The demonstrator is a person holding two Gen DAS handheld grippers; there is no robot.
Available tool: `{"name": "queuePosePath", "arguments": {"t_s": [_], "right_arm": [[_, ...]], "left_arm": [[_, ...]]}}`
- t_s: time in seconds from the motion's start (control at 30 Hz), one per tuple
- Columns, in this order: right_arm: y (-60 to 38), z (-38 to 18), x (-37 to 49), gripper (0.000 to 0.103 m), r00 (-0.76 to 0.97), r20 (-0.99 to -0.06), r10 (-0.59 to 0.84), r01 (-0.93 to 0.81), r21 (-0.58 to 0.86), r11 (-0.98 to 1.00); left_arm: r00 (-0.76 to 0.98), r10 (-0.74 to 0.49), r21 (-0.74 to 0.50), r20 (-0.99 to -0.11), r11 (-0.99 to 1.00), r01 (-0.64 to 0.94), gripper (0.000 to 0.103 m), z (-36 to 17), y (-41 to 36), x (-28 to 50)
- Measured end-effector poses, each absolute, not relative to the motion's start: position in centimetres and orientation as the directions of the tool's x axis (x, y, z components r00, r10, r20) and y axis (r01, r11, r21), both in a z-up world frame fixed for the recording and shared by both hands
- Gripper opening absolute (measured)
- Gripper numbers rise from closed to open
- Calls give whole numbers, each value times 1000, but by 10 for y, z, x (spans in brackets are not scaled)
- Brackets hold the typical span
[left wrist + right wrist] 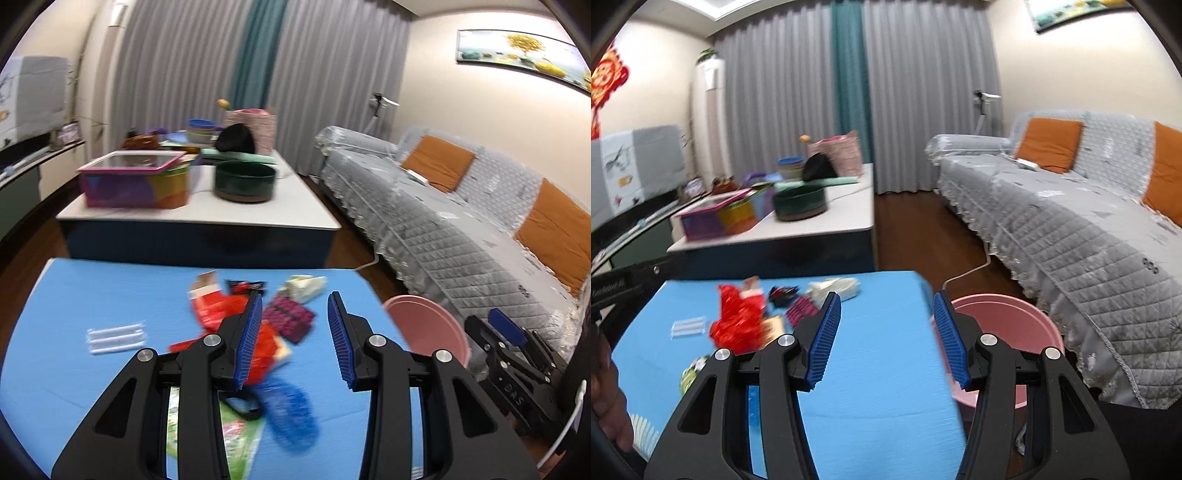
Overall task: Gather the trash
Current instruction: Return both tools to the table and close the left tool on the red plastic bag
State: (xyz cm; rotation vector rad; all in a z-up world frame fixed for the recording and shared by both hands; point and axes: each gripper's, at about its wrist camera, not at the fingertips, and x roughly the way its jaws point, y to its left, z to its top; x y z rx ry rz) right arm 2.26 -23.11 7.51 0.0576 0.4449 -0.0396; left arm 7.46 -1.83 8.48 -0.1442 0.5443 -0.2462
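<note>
trash is still lying scattered on the blue worktop [92,295], so the collecting is looking barely begun, if begun at all. taking the pink bin [1004,325] as the landmark: it is standing on the floor just beside the worktop's right edge, and the part of its inside that is showing in the right wrist view is looking bare, though the bottom is partly hidden.

well to the left of the pink bin, the red wrapper [221,314] is sitting in the middle of the pile, with the dark pink patterned packet [290,319] touching it on the bin side. the pale crumpled paper [304,286] is lying at the far edge, nearer the bin than the rest. the white straws [116,338] are lying farthest from the bin, apart from the pile. the green packet [236,439] and a blurred blue item [293,417] are lying at the near edge; what that blue item is i cannot tell.

the left gripper [295,339] is hovering over the pile with its jaws apart and nothing between them. the right gripper [886,339] is hanging between the pile and the pink bin, also spread wide and carrying nothing.

by my judgement every piece is still waiting to be picked up and dropped in.
</note>
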Motion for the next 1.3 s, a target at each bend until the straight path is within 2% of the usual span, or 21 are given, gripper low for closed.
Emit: {"name": "queuePosePath", "arguments": {"t_s": [0.37,0.9,1.3], "right_arm": [[-182,34,38,53,858,-508,73,-65,34,997],[-127,-11,59,53,787,-571,234,-229,83,970],[-115,-32,71,53,723,-640,262,-268,90,959]], "left_arm": [[839,-186,-179,-512,978,108,37,51,19,93],[784,-241,-218,-573,966,138,37,6,17,132],[750,-280,-232,-599,957,172,37,-7,6,142]]}}
